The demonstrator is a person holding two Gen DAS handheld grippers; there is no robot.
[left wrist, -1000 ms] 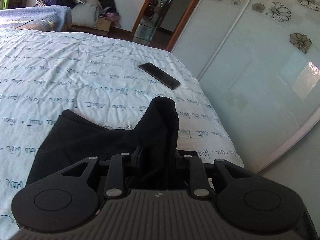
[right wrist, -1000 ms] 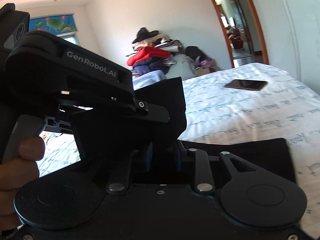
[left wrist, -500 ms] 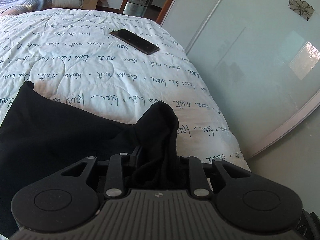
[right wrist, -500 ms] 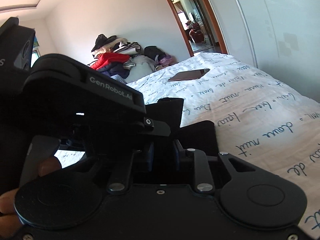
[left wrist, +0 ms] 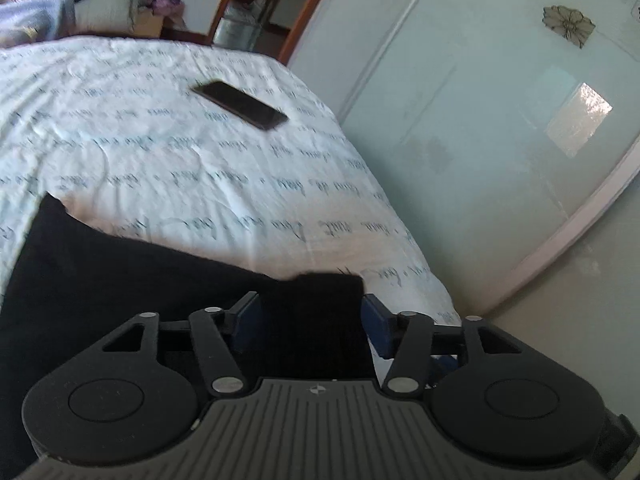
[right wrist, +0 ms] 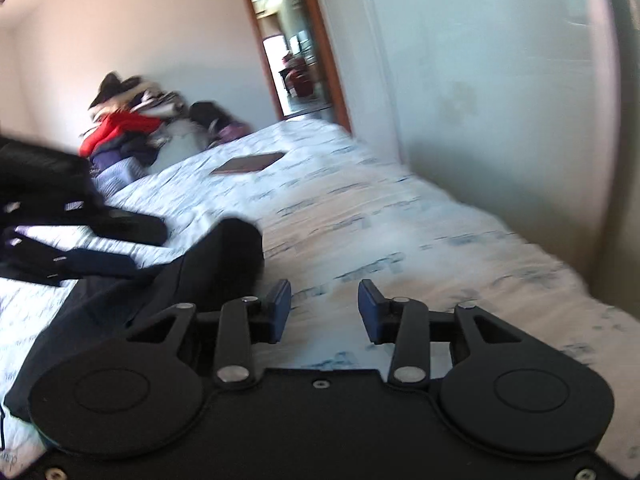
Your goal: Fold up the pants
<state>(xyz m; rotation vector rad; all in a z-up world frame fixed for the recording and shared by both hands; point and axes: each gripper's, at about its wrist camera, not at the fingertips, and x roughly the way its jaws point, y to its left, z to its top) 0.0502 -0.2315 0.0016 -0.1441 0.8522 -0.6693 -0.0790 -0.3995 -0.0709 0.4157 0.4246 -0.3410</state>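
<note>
The black pants (left wrist: 120, 280) lie flat on the white quilt with blue script (left wrist: 200, 168), near the bed's right edge. My left gripper (left wrist: 312, 316) sits low over them with its jaws opening. A short black fold (left wrist: 320, 300) still stands between the blue pads (left wrist: 248, 316), which no longer press on it. In the right wrist view the pants (right wrist: 224, 256) lie to the left. My right gripper (right wrist: 324, 308) is off them, jaws opening, with only quilt between its pads. The left gripper's blurred black body (right wrist: 44, 176) shows at the left edge.
A dark phone (left wrist: 240, 106) lies on the quilt further up the bed. A pile of clothes (right wrist: 132, 120) is heaped against the far wall beside an open doorway (right wrist: 292, 56). Pale sliding wardrobe doors (left wrist: 480, 120) run close along the bed's right side.
Both grippers held up a fold of the pants; now both jaws have spread. The fold has dropped low between the left pads. The right gripper has swung right, off the cloth.
</note>
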